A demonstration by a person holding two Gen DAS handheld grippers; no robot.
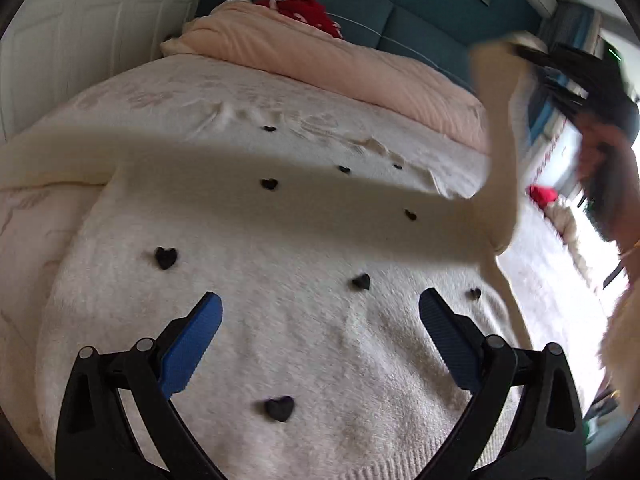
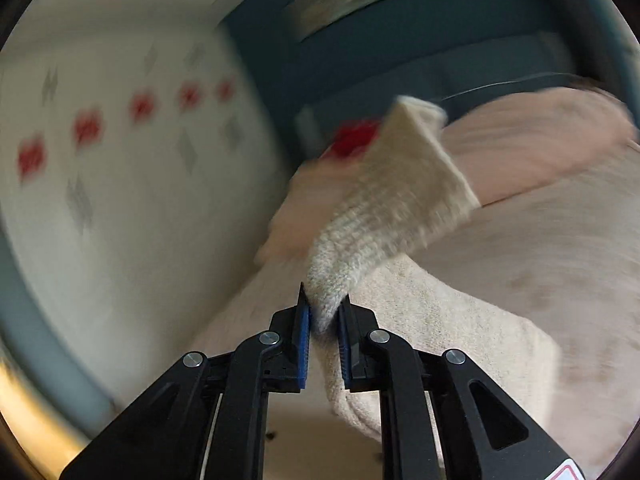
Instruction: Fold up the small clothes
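A cream knit sweater [image 1: 280,280] with small black hearts lies spread flat on the bed. My left gripper [image 1: 320,312] is open and empty, hovering just above its body. My right gripper [image 2: 324,312] is shut on the sweater's sleeve near the ribbed cuff [image 2: 400,184] and holds it up in the air. In the left wrist view that sleeve [image 1: 496,152] rises at the right, with the right gripper [image 1: 568,80] blurred above it. The sleeve casts a dark shadow band across the sweater.
The bed [image 1: 180,92] has a pale patterned cover. A folded pink quilt [image 1: 320,56] and a red garment [image 1: 304,8] lie against the teal headboard [image 1: 400,12]. White closet doors [image 1: 80,32] stand to the left. Another red item [image 1: 540,194] lies at the right.
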